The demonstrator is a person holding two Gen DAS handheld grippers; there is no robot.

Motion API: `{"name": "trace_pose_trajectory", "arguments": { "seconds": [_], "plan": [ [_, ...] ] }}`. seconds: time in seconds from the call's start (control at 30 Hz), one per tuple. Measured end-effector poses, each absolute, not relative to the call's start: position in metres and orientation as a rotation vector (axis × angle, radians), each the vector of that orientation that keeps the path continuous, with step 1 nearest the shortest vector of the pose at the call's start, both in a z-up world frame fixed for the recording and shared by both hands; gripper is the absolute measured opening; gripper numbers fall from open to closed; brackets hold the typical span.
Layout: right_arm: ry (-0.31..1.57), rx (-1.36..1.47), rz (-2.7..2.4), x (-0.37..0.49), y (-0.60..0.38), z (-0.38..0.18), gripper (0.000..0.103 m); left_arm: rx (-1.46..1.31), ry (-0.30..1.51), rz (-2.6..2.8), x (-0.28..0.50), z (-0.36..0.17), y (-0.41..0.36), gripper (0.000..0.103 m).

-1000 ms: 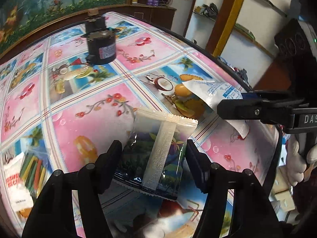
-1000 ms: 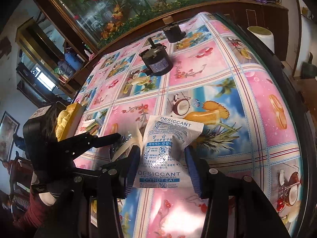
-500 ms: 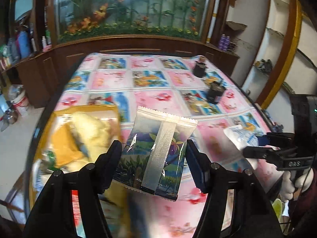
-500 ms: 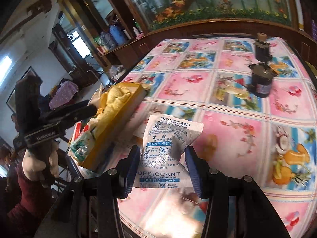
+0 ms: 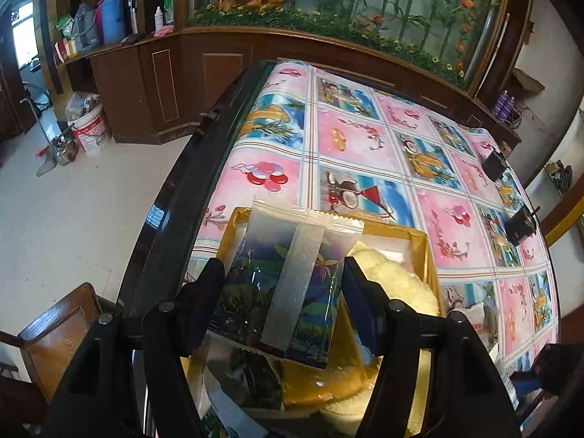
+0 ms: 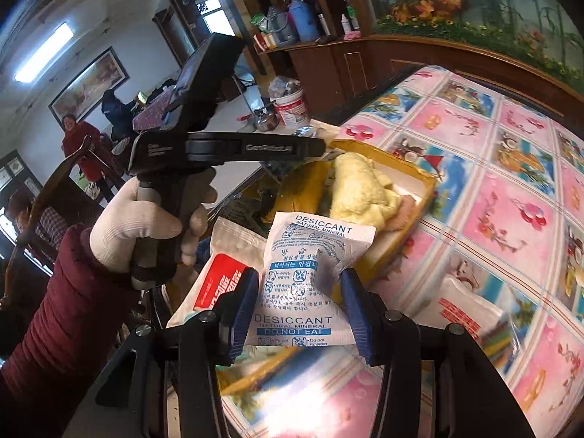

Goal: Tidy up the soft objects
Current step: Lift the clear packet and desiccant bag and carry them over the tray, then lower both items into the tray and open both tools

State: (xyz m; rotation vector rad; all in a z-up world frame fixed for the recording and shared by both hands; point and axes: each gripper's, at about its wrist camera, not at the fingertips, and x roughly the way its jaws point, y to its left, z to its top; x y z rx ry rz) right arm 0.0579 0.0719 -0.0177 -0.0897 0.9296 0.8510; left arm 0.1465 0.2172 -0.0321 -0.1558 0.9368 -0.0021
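Note:
My left gripper (image 5: 283, 273) is shut on a clear packet (image 5: 288, 277) with a dark tropical print and a white seam strip, held above the gold tray (image 5: 419, 235). The tray holds pale yellow soft cloth (image 5: 398, 281) and other yellow pieces. My right gripper (image 6: 299, 284) is shut on a white desiccant pouch (image 6: 306, 273) with blue print, in the air just short of the tray (image 6: 425, 186), where the yellow cloth (image 6: 359, 189) lies. The left gripper (image 6: 321, 146) shows in the right wrist view, above the tray's left end, held by a white-gloved hand (image 6: 135, 219).
A red-and-white packet (image 6: 222, 284) lies by the tray, and a packet with coloured sticks (image 6: 471, 317) lies on the fruit-pattern tablecloth (image 5: 365, 146). Two small black devices (image 5: 518, 224) stand far right. The table's dark edge (image 5: 175, 197) runs left, with floor and a bucket (image 5: 89, 126) beyond.
Both grippers swung left with their packets still held. The left one now hangs over the gold tray; the right one has come close to the tray's near side.

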Motion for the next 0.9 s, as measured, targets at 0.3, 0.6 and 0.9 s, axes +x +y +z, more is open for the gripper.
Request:
{"name": "trace_pose_trajectory", "arguments": {
  "seconds": [0.3,0.6,0.9],
  "plan": [
    [1.011,-0.131,0.843,0.088,0.124,-0.06,0.052,-0.201,0.927,-0.028,0.148,-0.039,0.232,0.069],
    [0.862,-0.055,0.848,0.061,0.084,-0.02,0.077,-0.189,0.751,-0.016,0.101,0.017,0.225,0.07],
    [0.721,-0.078,0.746,0.007,0.022,-0.01,0.085,-0.138,0.328,0.284,-0.041,0.091,0.163,0.103]
  ]
}}
